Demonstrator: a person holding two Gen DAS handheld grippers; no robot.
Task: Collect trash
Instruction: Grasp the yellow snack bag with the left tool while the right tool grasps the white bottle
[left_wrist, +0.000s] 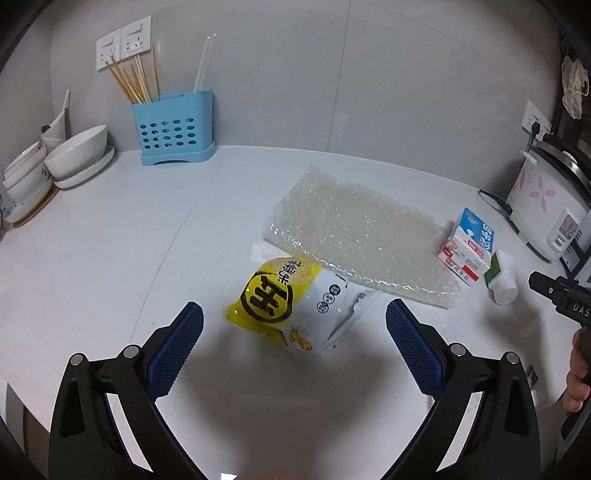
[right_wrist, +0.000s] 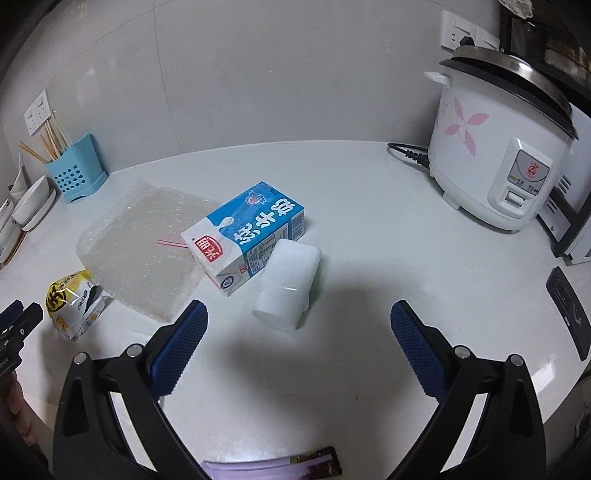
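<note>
Yellow snack bag (left_wrist: 280, 306) lies crumpled on the white tabletop (left_wrist: 110, 258), one corner tucked under the bubble wrap (left_wrist: 354, 236), and the left tongs (left_wrist: 294, 325) hang spread wide right over it, empty. Beside the wrap, milk carton (right_wrist: 247, 236) on its side, touching a tipped white bottle (right_wrist: 288, 284) (looks like the next pick). Right tongs (right_wrist: 298, 326) wide too, lined up on that bottle, holding nothing.
</note>
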